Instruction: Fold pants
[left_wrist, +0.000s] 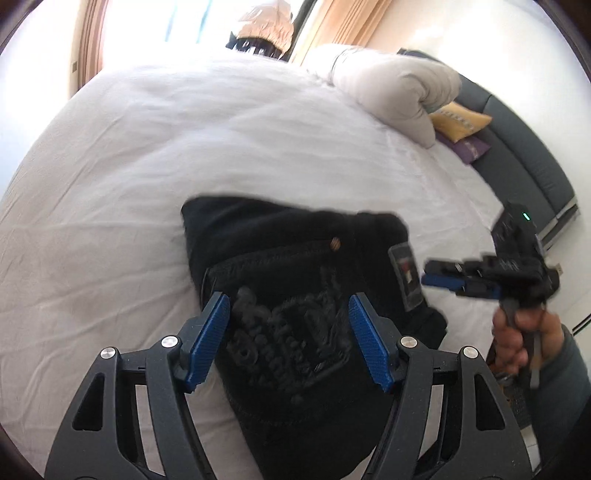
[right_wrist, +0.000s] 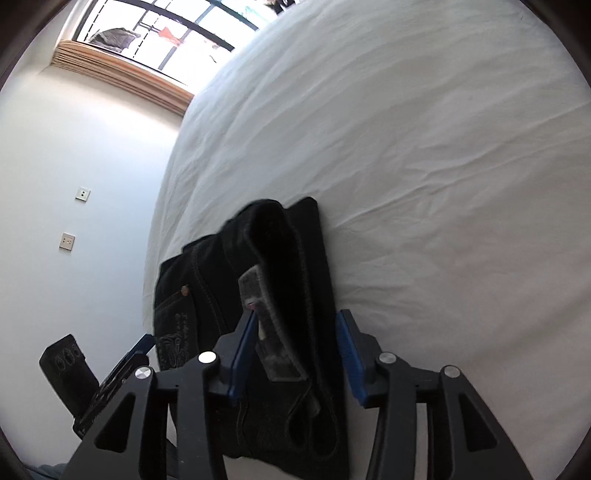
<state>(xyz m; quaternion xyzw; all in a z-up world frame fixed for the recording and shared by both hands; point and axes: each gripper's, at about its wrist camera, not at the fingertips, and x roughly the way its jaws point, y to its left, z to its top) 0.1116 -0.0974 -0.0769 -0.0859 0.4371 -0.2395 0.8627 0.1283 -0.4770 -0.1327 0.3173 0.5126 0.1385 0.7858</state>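
Note:
Black pants (left_wrist: 295, 280) lie folded into a compact stack on the white bed sheet (left_wrist: 184, 147), back pocket embroidery and waistband patch facing up. My left gripper (left_wrist: 290, 317) is open just above the pocket, holding nothing. My right gripper (right_wrist: 295, 332) is open and straddles the waistband edge of the folded pants (right_wrist: 288, 280) without holding it. The right gripper also shows in the left wrist view (left_wrist: 443, 275) at the stack's right side, held by a hand.
A rolled white duvet (left_wrist: 399, 92) and yellow and purple cushions (left_wrist: 461, 122) lie at the bed's far right by a grey headboard (left_wrist: 524, 147). A window (right_wrist: 166, 33) and wall sockets (right_wrist: 68, 240) are beyond the bed.

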